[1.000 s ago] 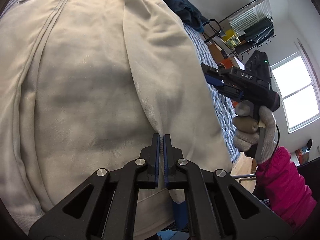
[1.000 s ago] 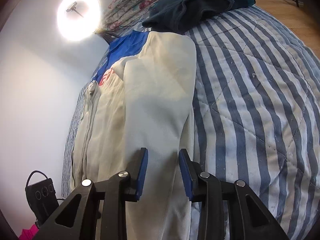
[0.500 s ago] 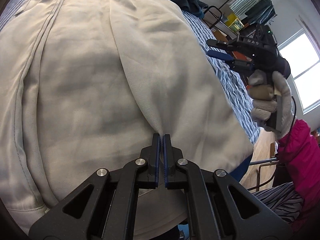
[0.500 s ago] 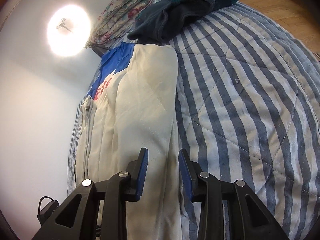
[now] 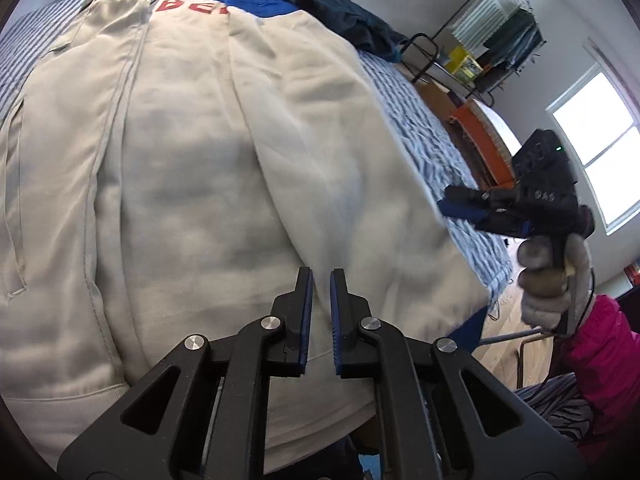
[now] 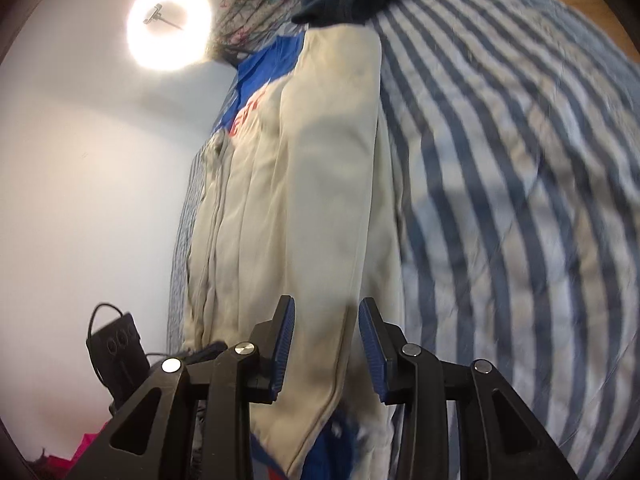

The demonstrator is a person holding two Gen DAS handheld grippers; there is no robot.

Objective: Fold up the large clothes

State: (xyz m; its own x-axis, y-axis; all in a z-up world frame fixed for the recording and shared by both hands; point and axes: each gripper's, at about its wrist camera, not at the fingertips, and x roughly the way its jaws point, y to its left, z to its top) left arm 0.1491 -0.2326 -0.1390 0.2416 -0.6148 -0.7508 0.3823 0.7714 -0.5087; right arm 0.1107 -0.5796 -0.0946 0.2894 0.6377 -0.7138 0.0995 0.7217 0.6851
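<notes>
A cream jacket (image 5: 208, 184), blue at the collar and with red lettering, is laid lengthwise on the striped quilt (image 6: 520, 184), its collar toward the head edge of the bed and its hem at the near edge. One sleeve is folded inward over the body, presumably so that a narrow strip is formed before the length is doubled. The left gripper (image 5: 320, 292) is held low over the hem end; its jaws are opening, a narrow gap is seen between the blue pads, and the cloth is no longer pinched (it lies flat beneath, not between them). A second earlier the same pads were shut on a ridge of fabric that was drawn up into a crease; that crease is now relaxed, and more of the collar is brought into view. The right gripper (image 6: 326, 344) is held with jaws apart, straddling the folded sleeve's outer edge without pressing it, probably for a grasp at the hem. Compared with the earlier frame, it is shifted toward the near corner of the bed, and the quilt is blurred. A dark garment (image 5: 344, 16) is left at the far edge.
</notes>
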